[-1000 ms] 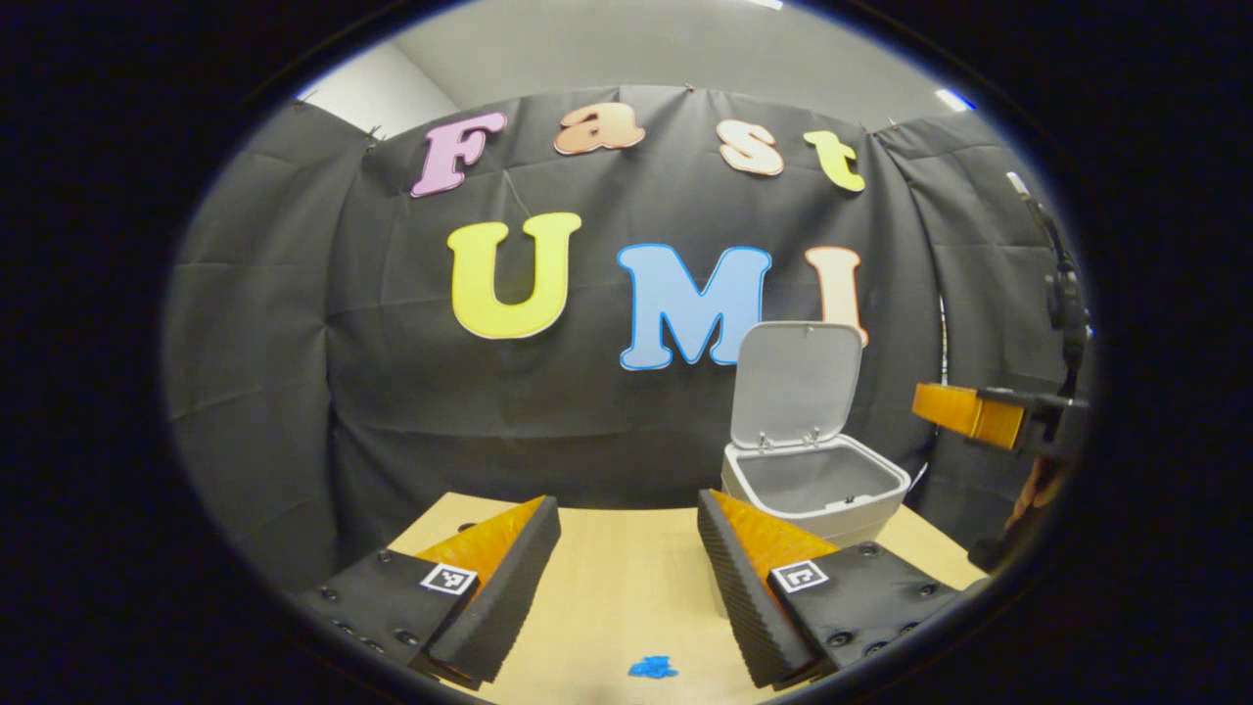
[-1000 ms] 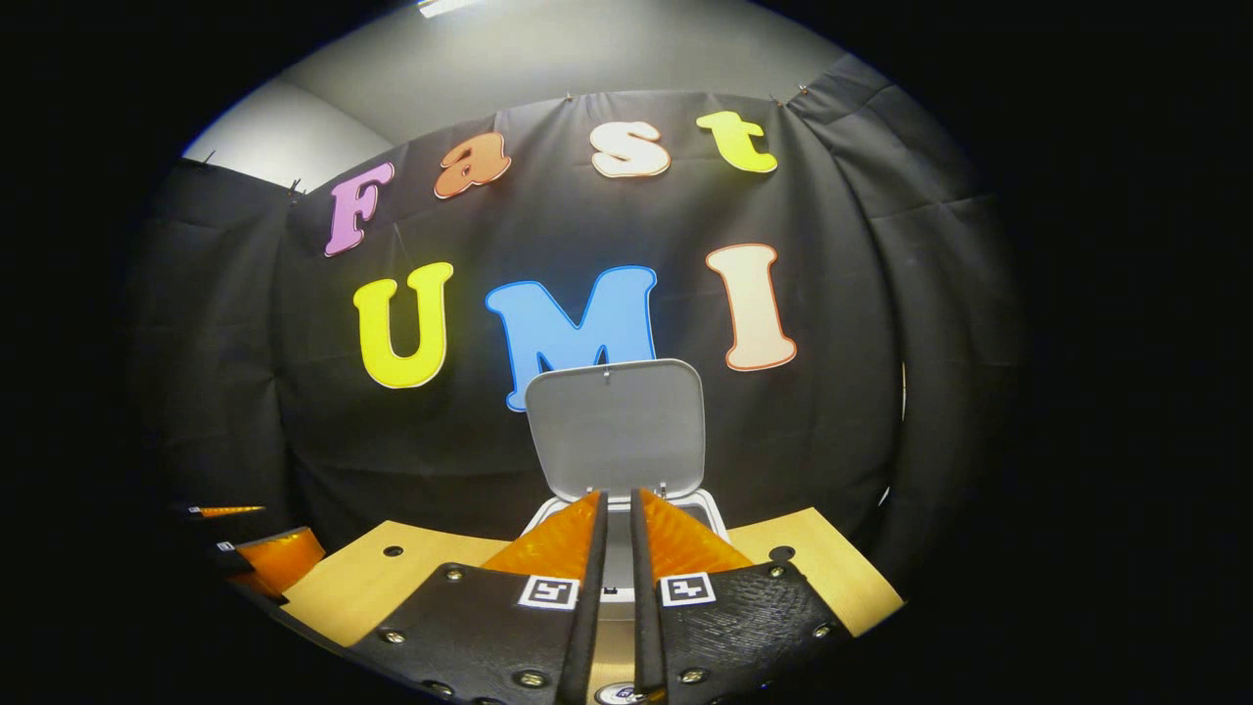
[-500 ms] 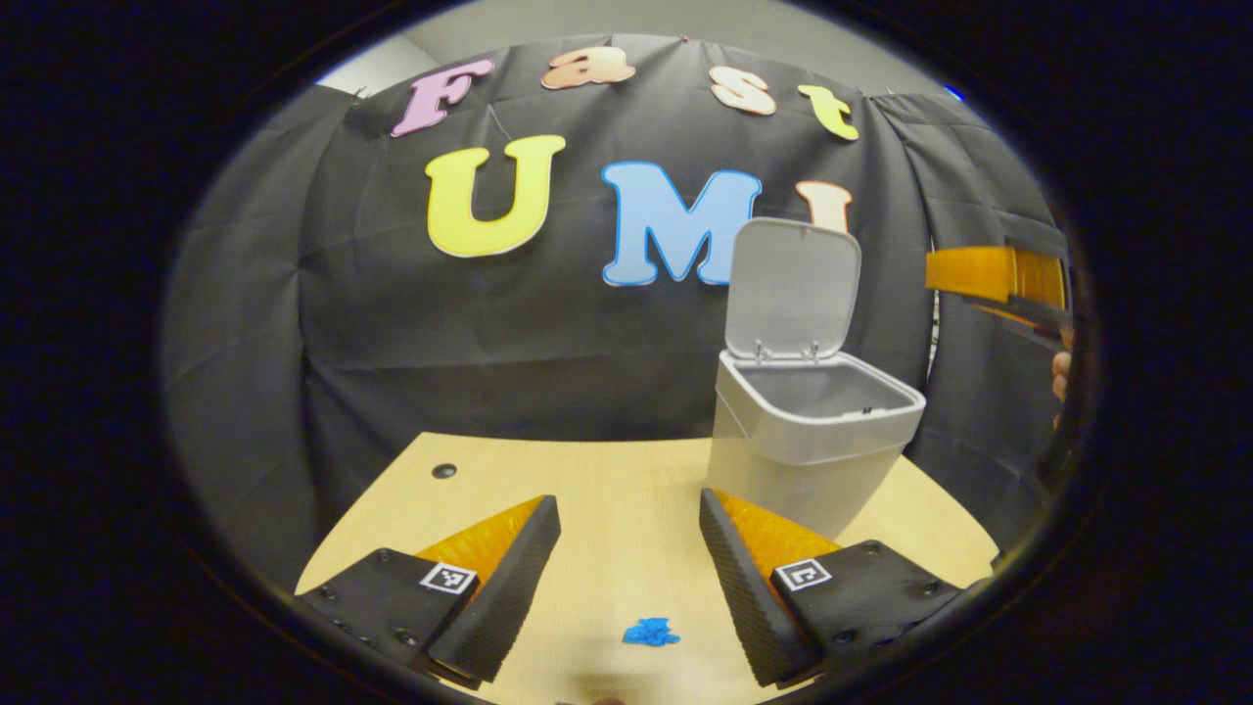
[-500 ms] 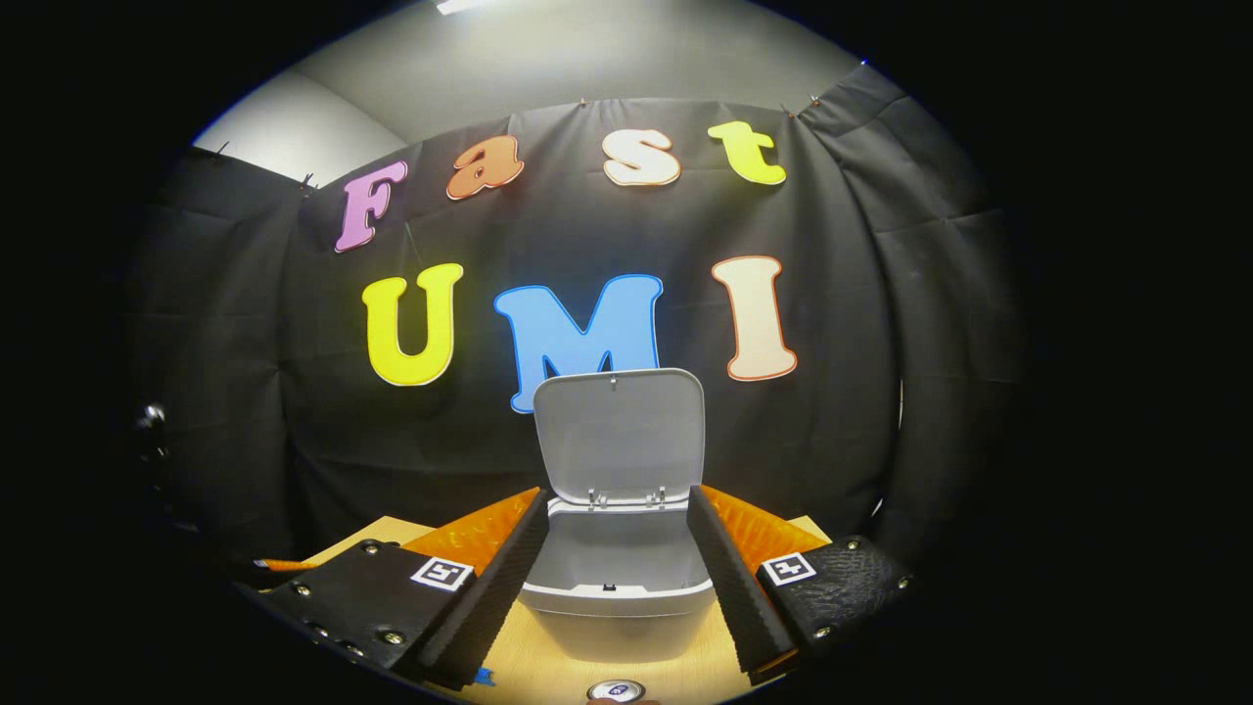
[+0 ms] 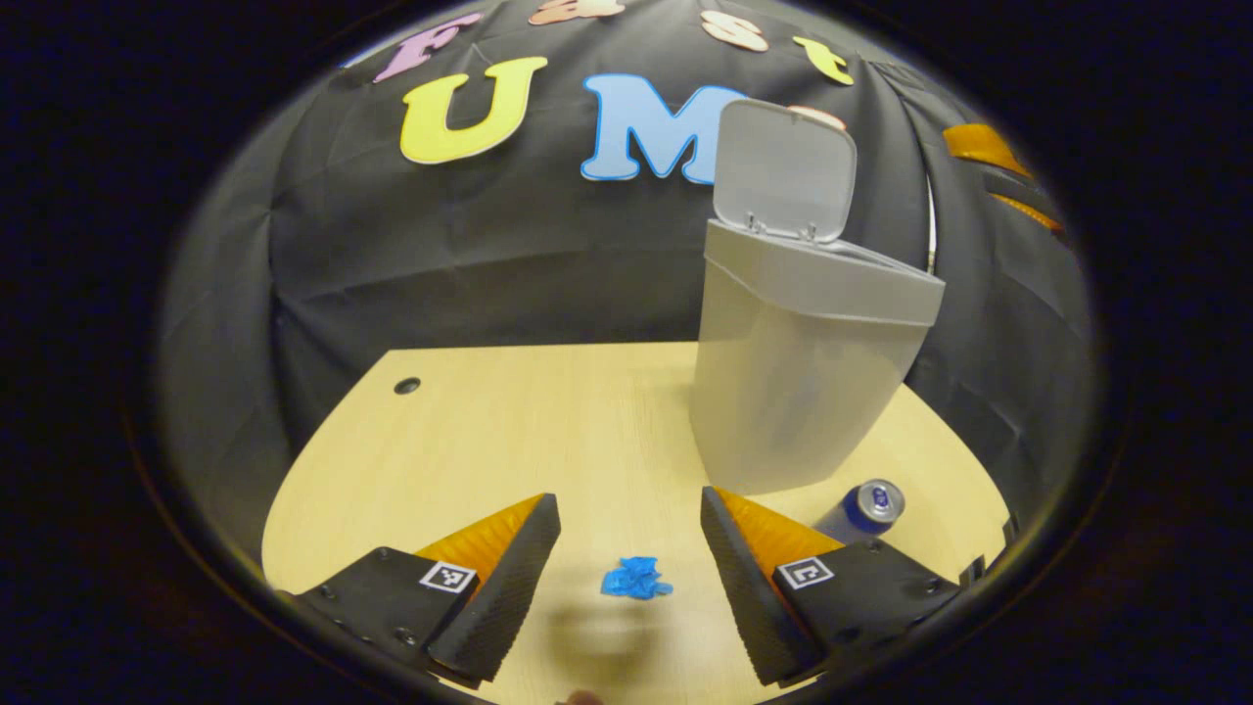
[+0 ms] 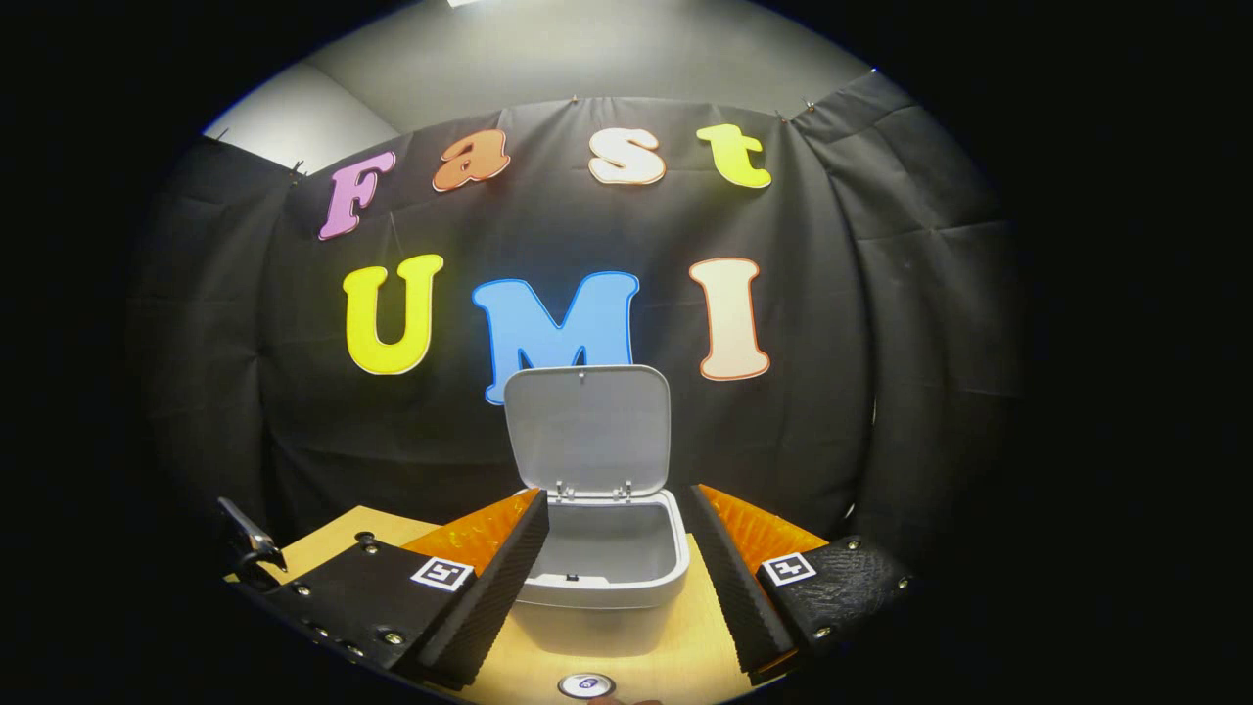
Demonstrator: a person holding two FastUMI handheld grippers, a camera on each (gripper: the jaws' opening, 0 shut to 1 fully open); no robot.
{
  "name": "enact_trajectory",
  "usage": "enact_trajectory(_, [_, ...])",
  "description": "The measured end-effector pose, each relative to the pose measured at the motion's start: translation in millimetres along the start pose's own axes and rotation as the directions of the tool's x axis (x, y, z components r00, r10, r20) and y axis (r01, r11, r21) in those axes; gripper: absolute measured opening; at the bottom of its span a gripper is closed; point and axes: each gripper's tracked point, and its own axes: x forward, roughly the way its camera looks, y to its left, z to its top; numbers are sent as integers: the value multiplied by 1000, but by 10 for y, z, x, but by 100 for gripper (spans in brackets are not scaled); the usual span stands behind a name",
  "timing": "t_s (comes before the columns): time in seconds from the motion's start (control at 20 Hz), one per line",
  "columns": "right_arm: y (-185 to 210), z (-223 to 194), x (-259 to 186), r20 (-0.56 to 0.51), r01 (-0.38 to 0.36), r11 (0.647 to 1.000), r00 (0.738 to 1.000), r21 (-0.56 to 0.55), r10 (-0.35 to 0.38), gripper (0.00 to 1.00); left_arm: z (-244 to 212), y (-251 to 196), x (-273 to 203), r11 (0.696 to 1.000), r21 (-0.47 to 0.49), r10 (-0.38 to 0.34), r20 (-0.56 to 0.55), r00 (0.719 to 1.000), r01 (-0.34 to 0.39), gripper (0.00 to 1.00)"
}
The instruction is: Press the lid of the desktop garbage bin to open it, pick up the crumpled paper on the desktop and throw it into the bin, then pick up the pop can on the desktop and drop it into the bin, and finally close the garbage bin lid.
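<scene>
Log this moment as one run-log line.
bin lid: open | crumpled paper: on desk, between fingers of left gripper | pop can: beside bin | right gripper: open

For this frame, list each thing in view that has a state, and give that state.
Bin lid: open, standing upright.
Garbage bin: upright on the table.
Crumpled paper: on the table, ungrasped.
Pop can: upright beside the bin, ungrasped.
Left gripper: open, holding nothing.
Right gripper: open, holding nothing.
</scene>
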Motion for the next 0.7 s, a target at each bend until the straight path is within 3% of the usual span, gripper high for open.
enact_trajectory(0.35, [-206,-171,-45,-62,45,998,997,-51,-48,92,-716,-56,351,1000,28,9,-125,992,-6,96])
enact_trajectory(0.4, [-221,-200,-48,-75,47,997,996,-57,-51,100,-801,-62,398,999,31,13,-137,990,-8,96])
enact_trajectory(0.45, [-245,-239,-41,-87,49,997,995,-62,-55,92,-872,-54,436,1000,28,17,-150,989,-13,96])
enact_trajectory(0.5, [-270,-269,-42,-99,53,996,993,-68,-60,100,-938,-46,474,1000,20,18,-167,986,-15,96])
enact_trajectory(0.55, [-288,-306,-40,-109,53,996,992,-72,-61,92,-984,-47,506,1000,11,20,-180,983,-18,96])
enact_trajectory(0.7, [-329,-357,-30,-129,59,995,989,-78,-69,95,-1080,-56,620,1000,0,28,-207,978,-29,96])
